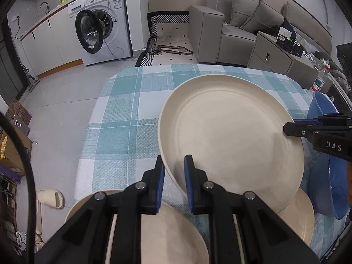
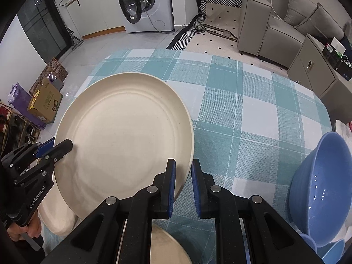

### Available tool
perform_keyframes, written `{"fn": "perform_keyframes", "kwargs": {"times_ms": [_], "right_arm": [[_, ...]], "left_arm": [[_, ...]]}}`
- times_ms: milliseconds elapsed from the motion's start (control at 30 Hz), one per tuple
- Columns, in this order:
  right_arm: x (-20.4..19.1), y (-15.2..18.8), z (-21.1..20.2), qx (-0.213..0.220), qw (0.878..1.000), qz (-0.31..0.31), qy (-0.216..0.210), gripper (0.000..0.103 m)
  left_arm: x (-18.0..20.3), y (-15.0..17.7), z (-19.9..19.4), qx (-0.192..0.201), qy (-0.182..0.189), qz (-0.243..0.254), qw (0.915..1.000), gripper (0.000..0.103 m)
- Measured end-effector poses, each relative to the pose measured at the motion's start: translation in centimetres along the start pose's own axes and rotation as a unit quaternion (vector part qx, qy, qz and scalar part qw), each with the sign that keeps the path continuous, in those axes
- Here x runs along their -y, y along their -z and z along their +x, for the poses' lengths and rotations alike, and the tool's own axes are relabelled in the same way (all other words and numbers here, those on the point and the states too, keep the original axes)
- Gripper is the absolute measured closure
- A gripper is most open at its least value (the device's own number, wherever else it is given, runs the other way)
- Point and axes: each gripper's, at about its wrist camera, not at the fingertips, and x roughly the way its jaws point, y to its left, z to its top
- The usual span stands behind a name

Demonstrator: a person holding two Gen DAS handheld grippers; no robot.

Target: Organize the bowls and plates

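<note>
Both hand-held grippers, left (image 1: 175, 165) and right (image 2: 183, 169), pinch opposite rims of the large round cream plate (image 1: 233, 136), tilted above the checked bench (image 1: 123, 114); uneven lifting could slip it onto the cream plates (image 1: 173, 237) below.

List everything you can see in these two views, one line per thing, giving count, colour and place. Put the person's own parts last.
large plate: one, cream, held tilted above the table by its rim on two sides
other plates: at least two, cream, on the table below the held one
bowls: at least two, blue, at the table's right side
table: one, teal and white check cloth, centre
washing machine: one, white, door open, far left
sofa: one, grey, far right
cabinet: one, grey, beside the sofa
rug: one, cream with black pattern, on the floor
slipper: one, cream, floor at left
left gripper: black, blue pads, shut on the plate's rim
right gripper: black, blue pads, shut on the opposite rim
hand: one, on the left gripper's handle
</note>
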Motion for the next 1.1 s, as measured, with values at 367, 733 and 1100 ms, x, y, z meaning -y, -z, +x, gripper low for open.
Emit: {"fn": "perform_keyframes", "kwargs": {"times_ms": [367, 733, 1100], "right_arm": [[-0.4, 2.0, -3.1, 0.024, 1.0, -0.009, -0.002, 0.088], [-0.7, 4.9, -6.2, 0.048, 0.999, -0.009, -0.003, 0.088], [-0.9, 7.1, -7.7, 0.057, 0.998, -0.013, -0.007, 0.088]], "left_arm": [[0.9, 1.5, -3.1, 0.023, -0.006, 0.002, 0.9997, 0.087], [2.0, 3.1, -6.0, 0.044, -0.011, 0.014, 0.9989, 0.087], [2.4, 4.7, -7.4, 0.051, -0.008, 0.014, 0.9986, 0.087]]}}
